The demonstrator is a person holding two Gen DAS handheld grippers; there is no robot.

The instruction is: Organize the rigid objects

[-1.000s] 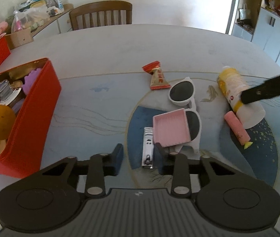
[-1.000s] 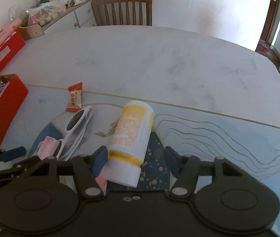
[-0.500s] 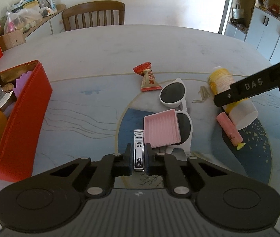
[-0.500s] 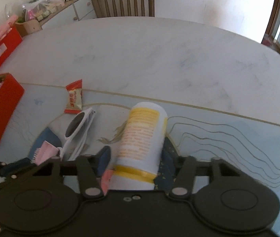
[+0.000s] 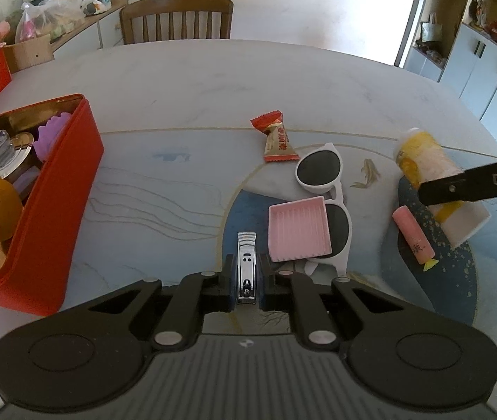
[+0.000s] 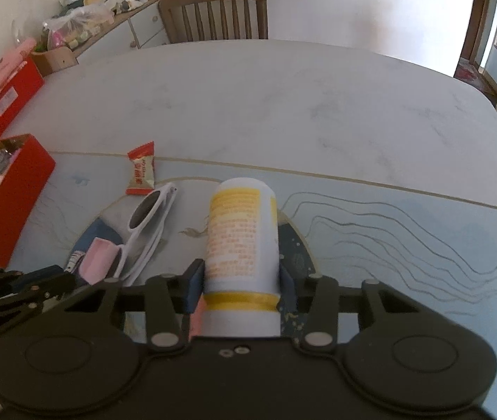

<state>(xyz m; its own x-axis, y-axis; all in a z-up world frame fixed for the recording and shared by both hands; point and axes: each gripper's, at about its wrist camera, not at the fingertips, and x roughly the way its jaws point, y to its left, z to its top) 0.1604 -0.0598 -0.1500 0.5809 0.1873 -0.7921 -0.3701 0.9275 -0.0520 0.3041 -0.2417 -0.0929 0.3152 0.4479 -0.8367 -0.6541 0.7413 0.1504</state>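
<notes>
My left gripper is shut on a silver nail clipper that lies on the blue mat near the front edge. A white and yellow bottle lies on its side between the fingers of my right gripper. Those jaws are closing, and both pads press the bottle's sides just above its yellow band. The same bottle shows at the right of the left wrist view, partly crossed by a black finger of the right gripper. An open red box stands at the left with several things inside.
White sunglasses, a pink ridged dish, a red candy wrapper and a pink tube lie on the mat. A wooden chair stands behind the table. A second red box sits far left.
My left jaws have shut on the nail clipper. My right jaws have narrowed around the bottle, which now lies straight between them instead of leaning to the left finger.
</notes>
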